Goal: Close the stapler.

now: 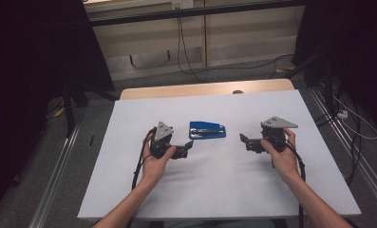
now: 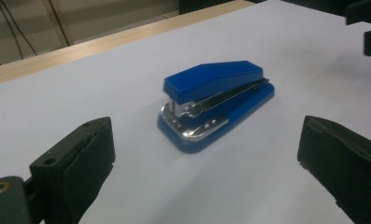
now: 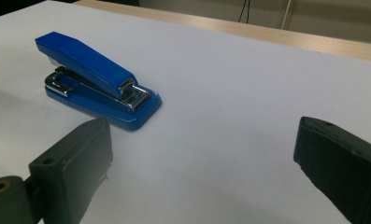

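Here we flank the blue stapler point(image 1: 207, 129) mid-tabletop, left gripper point(image 1: 185, 149) and right gripper point(image 1: 247, 141) both spread empty, presumably ready to approach.

table point(image 1: 271, 109): white top, wood far edge | floor point(image 1: 43, 190): grey | wall panels point(image 1: 148, 42): beige | light: dim

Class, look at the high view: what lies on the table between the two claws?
A small blue stapler with metal parts lies on the white sheet, between the left claw and right claw, slightly beyond their line, nearer the left one.
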